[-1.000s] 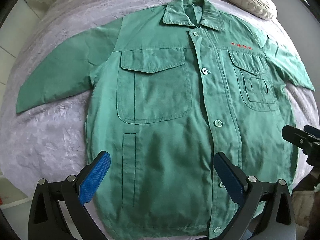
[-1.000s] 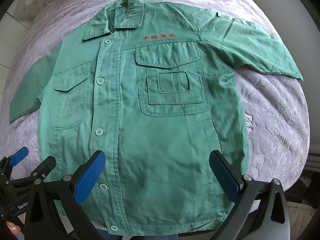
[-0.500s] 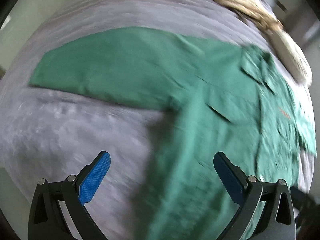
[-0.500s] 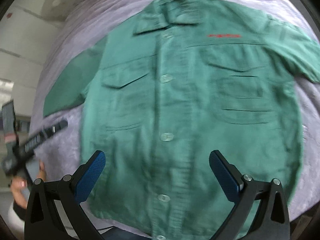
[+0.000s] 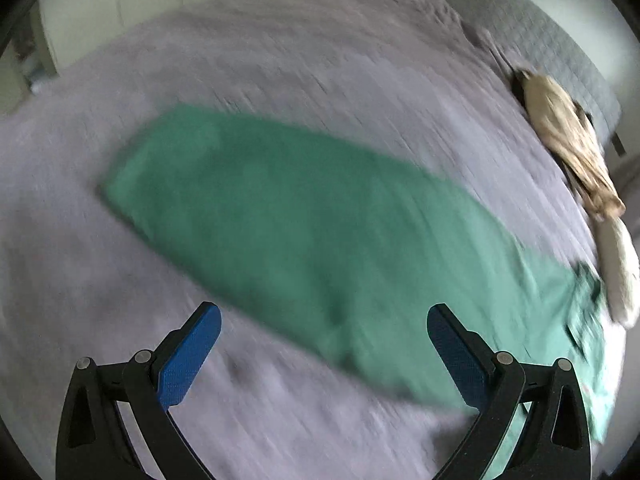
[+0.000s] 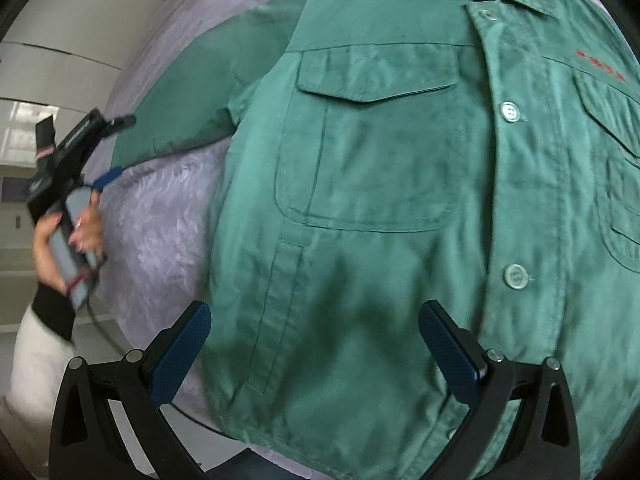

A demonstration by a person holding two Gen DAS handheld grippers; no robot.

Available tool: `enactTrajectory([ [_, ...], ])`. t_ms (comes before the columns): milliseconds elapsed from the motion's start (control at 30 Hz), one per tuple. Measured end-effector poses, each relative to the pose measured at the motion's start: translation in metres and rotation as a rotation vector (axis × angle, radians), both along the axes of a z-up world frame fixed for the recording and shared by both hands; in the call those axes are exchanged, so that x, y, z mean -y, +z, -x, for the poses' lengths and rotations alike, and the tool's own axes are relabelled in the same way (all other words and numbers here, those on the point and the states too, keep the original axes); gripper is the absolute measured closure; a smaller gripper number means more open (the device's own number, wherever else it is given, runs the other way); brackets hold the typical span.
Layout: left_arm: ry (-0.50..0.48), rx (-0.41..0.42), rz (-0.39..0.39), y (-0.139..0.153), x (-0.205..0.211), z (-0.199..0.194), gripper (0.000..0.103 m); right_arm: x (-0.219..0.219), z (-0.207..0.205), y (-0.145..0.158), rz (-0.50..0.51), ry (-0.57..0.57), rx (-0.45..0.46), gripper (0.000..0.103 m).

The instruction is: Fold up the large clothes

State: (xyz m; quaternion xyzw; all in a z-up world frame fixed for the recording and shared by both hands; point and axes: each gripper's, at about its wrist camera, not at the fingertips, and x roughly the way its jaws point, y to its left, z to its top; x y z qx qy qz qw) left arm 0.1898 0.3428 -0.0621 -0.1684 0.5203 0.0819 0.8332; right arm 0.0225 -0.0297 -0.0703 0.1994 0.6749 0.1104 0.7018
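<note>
The green shirt (image 6: 400, 208) lies spread flat, front up and buttoned, on the grey bedspread (image 5: 280, 60), collar toward the head of the bed; nothing of it has been folded. Since a second ago the left gripper (image 5: 324, 344) has swung away from the shirt's hem and now faces the sleeve (image 5: 288, 216) that stretches out from the shirt's side, with the sleeve's cuff end lying ahead of and between its blue pads (image 5: 192, 356). The left view is motion-blurred, so the gripper is judged to be in transit and not yet settled. Its jaws stand wide apart, holding nothing. The right gripper (image 6: 316, 348) has shifted across the shirt toward the same side and hangs over the lower front panel below the chest pocket (image 6: 372, 140), jaws likewise wide apart and empty. From the right view, a hand (image 6: 68, 236) carries the left gripper just beside the sleeve's outer end, off the shirt's body. A beige cloth (image 5: 568, 140) lies near the shirt's collar end, clear of the work. Assessment: the change indicates the first fold is being set up, most likely bringing this sleeve in over the shirt's front. Both claws must close on fabric before anything can be lifted. Task progress: at its start.
</note>
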Motion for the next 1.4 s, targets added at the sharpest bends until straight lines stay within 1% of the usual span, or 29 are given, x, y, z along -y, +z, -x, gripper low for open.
enactTrajectory([
  [33,0.025,0.017,-0.026,-0.002,-0.011,-0.006,0.0,-0.003,-0.001,-0.003,0.004,0.004,0.0,0.0],
  [100,0.071,0.026,-0.035,-0.011,-0.035,-0.018,0.0,-0.008,-0.003,-0.006,0.0,0.015,0.003,0.0],
  [167,0.123,-0.008,-0.025,-0.031,-0.058,-0.026,0.0,-0.011,-0.006,-0.012,0.01,0.022,0.005,0.0],
  [267,0.154,-0.041,0.011,-0.053,-0.071,-0.033,0.0,-0.018,-0.01,-0.026,0.022,0.021,-0.005,0.0],
  [333,0.151,-0.03,0.013,-0.058,-0.069,-0.034,0.001,-0.019,-0.011,-0.032,0.022,0.017,-0.014,0.0],
  [367,0.146,-0.014,0.001,-0.056,-0.065,-0.034,0.012,-0.021,-0.011,-0.035,0.024,0.016,-0.017,0.0],
  [400,0.131,0.007,-0.016,-0.051,-0.057,-0.038,0.038,-0.023,-0.011,-0.036,0.025,0.016,-0.019,0.0],
  [433,0.116,0.008,-0.028,-0.047,-0.054,-0.04,0.054,-0.025,-0.011,-0.037,0.026,0.016,-0.02,0.0],
  [467,0.103,0.007,-0.031,-0.044,-0.052,-0.041,0.087,-0.03,-0.013,-0.039,0.026,0.013,-0.021,0.0],
  [500,0.082,0.022,0.015,-0.041,-0.052,-0.041,0.102,-0.03,-0.014,-0.04,0.023,0.012,-0.023,0.0],
  [533,0.083,0.034,0.031,-0.034,-0.047,-0.041,0.102,-0.032,-0.014,-0.041,0.02,0.011,-0.024,0.0],
  [600,0.056,0.086,0.054,-0.02,-0.046,-0.035,0.102,-0.034,-0.015,-0.039,0.01,0.008,-0.023,0.0],
  [667,0.021,0.139,0.102,-0.004,-0.037,-0.036,0.102,-0.033,-0.014,-0.039,0.0,0.001,-0.014,0.0],
  [733,-0.034,0.2,0.151,0.019,-0.027,-0.031,0.102,-0.029,-0.013,-0.038,-0.013,-0.01,-0.005,0.0],
  [767,-0.079,0.235,0.171,0.032,-0.014,-0.029,0.102,-0.028,-0.013,-0.038,-0.018,-0.017,-0.002,0.0],
  [867,-0.195,0.296,0.189,0.063,0.027,-0.026,0.102,-0.018,-0.011,-0.037,-0.035,-0.049,0.012,0.0],
  [933,-0.301,0.332,0.208,0.082,0.07,-0.026,0.102,-0.011,-0.01,-0.035,-0.043,-0.073,0.024,0.0],
  [967,-0.364,0.347,0.217,0.09,0.098,-0.026,0.102,-0.006,-0.009,-0.033,-0.044,-0.09,0.033,0.0],
  [1033,-0.464,0.36,0.238,0.099,0.145,-0.02,0.102,0.005,-0.006,-0.03,-0.043,-0.119,0.05,0.0],
  [1067,-0.528,0.358,0.249,0.1,0.178,-0.019,0.102,0.011,-0.005,-0.028,-0.042,-0.134,0.058,0.0],
  [1167,-0.65,0.323,0.25,0.094,0.252,-0.014,0.102,0.038,0.002,-0.024,-0.034,-0.197,0.08,0.0],
  [1200,-0.696,0.289,0.244,0.083,0.284,-0.01,0.102,0.053,0.006,-0.021,-0.033,-0.226,0.083,0.0],
  [1233,-0.724,0.261,0.238,0.074,0.304,-0.008,0.102,0.065,0.01,-0.022,-0.031,-0.258,0.083,0.0],
  [1267,-0.761,0.224,0.224,0.059,0.329,-0.004,0.102,0.078,0.013,-0.023,-0.032,-0.284,0.081,0.0],
  [1367,-0.824,0.16,0.125,0.023,0.375,0.009,0.102,0.108,0.025,-0.029,-0.033,-0.358,0.064,0.0],
  [1400,-0.846,0.137,0.073,0.008,0.388,0.017,0.102,0.115,0.028,-0.031,-0.034,-0.377,0.06,0.0],
])
